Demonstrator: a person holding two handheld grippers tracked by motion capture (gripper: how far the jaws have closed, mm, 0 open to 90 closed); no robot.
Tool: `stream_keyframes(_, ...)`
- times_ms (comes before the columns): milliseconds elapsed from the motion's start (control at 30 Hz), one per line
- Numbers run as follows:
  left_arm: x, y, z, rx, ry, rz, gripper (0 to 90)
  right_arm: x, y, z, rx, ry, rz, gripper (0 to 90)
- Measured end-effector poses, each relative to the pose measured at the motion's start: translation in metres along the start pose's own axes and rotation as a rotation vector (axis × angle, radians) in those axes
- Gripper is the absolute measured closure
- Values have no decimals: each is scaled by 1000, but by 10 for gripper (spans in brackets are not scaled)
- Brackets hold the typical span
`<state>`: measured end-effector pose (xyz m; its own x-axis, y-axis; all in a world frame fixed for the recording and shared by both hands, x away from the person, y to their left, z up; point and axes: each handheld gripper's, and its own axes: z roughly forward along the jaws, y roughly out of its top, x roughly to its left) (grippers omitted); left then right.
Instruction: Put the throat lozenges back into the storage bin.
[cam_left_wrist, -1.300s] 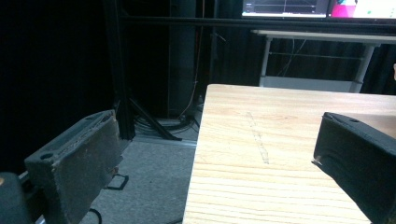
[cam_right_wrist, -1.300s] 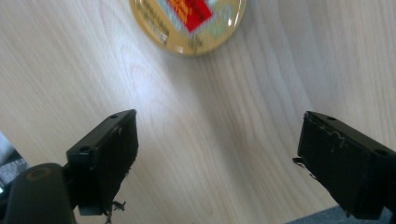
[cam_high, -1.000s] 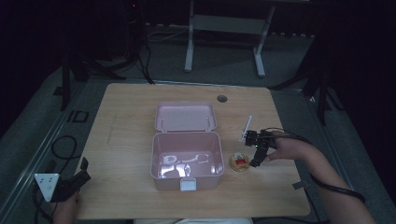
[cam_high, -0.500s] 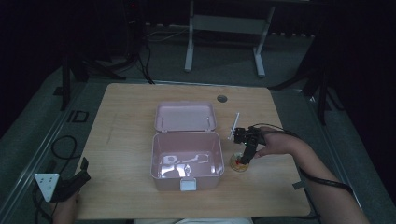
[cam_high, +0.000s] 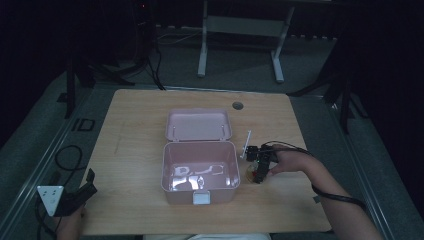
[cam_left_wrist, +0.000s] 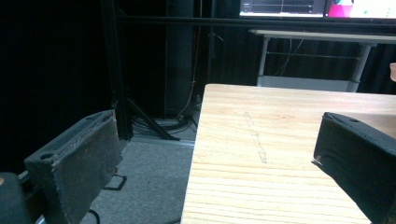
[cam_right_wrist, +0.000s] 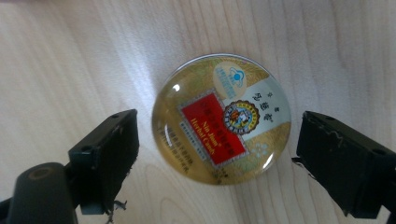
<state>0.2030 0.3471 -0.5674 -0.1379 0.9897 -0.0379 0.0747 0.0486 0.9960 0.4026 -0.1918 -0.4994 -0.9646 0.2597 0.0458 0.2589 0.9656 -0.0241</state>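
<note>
A round gold candy tin (cam_right_wrist: 222, 119) with a red label lies flat on the wooden table (cam_high: 135, 130), just right of the open pink box (cam_high: 200, 165). My right gripper (cam_right_wrist: 217, 154) points down over the tin, open, one jaw on each side of it with a gap to both. From above, the right gripper (cam_high: 260, 172) covers most of the tin (cam_high: 251, 174). My left gripper (cam_high: 82, 192) is held off the table's front left corner, open and empty; its own view looks along the table's left edge (cam_left_wrist: 196, 154).
The pink box's lid (cam_high: 198, 125) lies open behind it, and the box inside looks bare and shiny. A cable hole (cam_high: 238, 106) sits near the far edge. A black cable (cam_high: 67, 155) lies on the floor to the left.
My right gripper has moved left and toward the box, coming down over the tin. The left gripper has stayed put.
</note>
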Motion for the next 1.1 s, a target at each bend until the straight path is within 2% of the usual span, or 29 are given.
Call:
stream_keyframes(267, 0, 0, 0, 0, 0, 2, 11, -5, 2, 19, 51, -5, 3, 136)
stream_keyframes(367, 0, 0, 0, 0, -1, 2, 11, -4, 2, 21, 53, -4, 1, 156)
stream_keyframes(400, 0, 0, 0, 0, -1, 1, 10, -5, 3, 20, 54, 3, -7, 195)
stream_keyframes(567, 0, 0, 0, 0, 0, 2, 11, -3, 2, 15, 63, 1, -39, 198)
stream_keyframes(833, 0, 0, 0, 1, 0, 0, 11, 0, -1, -7, 60, 12, -37, 200)
stream_keyframes(1100, 0, 0, 0, 1, 1, 0, 11, 3, -6, -38, 76, -9, -17, 199)
